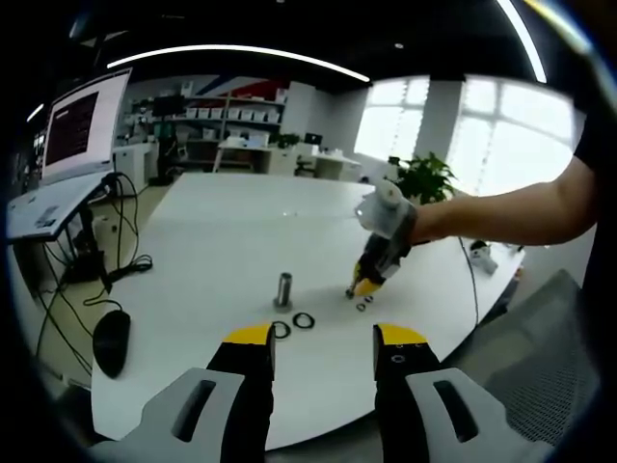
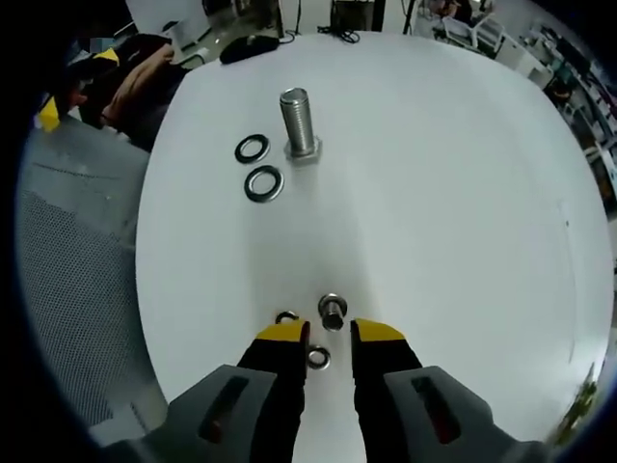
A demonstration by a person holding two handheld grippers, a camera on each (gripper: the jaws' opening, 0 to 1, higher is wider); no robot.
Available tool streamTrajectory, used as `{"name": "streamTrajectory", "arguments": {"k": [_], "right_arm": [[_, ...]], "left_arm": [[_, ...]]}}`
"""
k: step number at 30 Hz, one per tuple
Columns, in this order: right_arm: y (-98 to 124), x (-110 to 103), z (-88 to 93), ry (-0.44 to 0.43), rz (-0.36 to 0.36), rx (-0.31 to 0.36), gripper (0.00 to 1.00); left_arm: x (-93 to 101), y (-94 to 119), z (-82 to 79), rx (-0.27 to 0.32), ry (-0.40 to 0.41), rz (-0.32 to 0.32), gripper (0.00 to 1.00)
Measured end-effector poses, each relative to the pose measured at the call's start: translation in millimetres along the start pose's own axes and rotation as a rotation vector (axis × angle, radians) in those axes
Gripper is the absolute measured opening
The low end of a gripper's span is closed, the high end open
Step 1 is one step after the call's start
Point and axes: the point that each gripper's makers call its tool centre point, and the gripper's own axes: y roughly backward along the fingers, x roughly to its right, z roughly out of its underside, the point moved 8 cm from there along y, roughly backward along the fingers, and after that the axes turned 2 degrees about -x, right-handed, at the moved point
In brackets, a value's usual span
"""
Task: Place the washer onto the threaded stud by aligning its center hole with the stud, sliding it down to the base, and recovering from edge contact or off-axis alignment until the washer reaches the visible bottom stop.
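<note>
Hovering with slightly parted, empty jaws of the right gripper point(image 2: 329, 335) straddling a small washer point(image 2: 318, 359) at lower centre, the upright threaded stud point(image 2: 299, 122) standing far ahead toward upper centre.

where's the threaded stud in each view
Left gripper view: the threaded stud stands upright just left of centre, beyond the left gripper's jaws.
Right gripper view: the stud stands near the top centre, far beyond the right gripper.
Shared landmark: the two dark washers lying flat beside its base.
</note>
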Motion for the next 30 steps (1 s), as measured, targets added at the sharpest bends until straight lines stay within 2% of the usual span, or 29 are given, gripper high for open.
{"name": "streamTrajectory", "arguments": {"k": [17,30], "right_arm": [[-2,-5,19.6,-0.017,-0.011,-0.026,0.20],[-5,-8,27.6,-0.009,-0.007,-0.046,0.21]], "left_arm": [[-0.4,0,-0.1,0.001,0.000,-0.004,0.38],[0.0,0,0.0,-0.002,-0.001,-0.003,0.38]]}}
